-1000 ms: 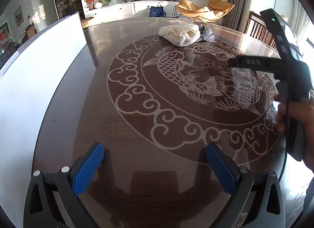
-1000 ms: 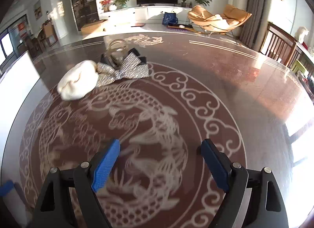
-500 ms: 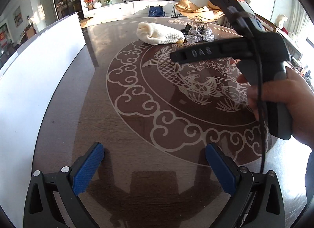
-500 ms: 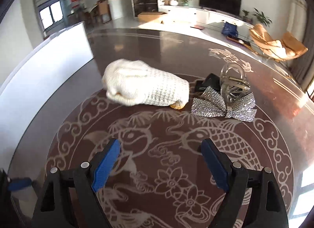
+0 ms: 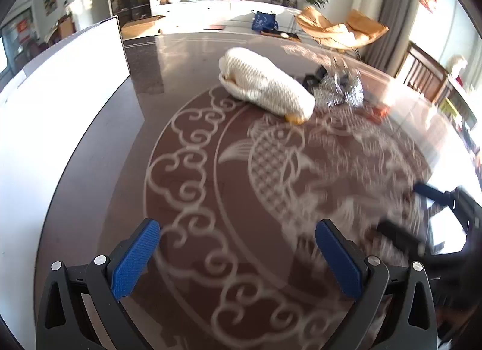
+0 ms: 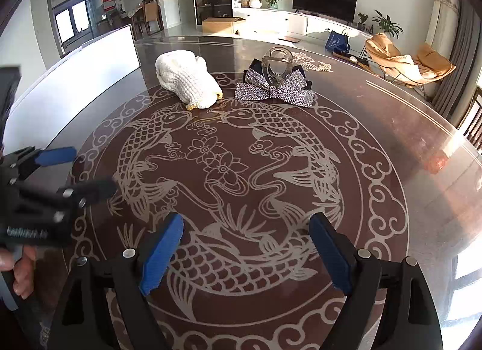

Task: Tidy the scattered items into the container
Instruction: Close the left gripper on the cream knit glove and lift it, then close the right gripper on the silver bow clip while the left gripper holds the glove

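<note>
A white knit hat lies on the far part of the round table, a yellow bit showing under its edge. Beside it on the right lies a silver sequin bow with a clear plastic hair claw on top. The hat and the blurred bow also show in the left wrist view. The white container stands along the table's left side, and shows in the left wrist view. My right gripper is open and empty, well short of the items. My left gripper is open and empty; it shows at left in the right wrist view.
The dark round table has a pale fish pattern and a bright sunlit patch at the right. Wooden chairs stand at its far right edge. A living room with a TV lies beyond.
The right gripper has drawn back and swung right, so the hat and bow now sit farther off. The left gripper has moved toward the hat. The right gripper has dropped to the left view's lower right.
</note>
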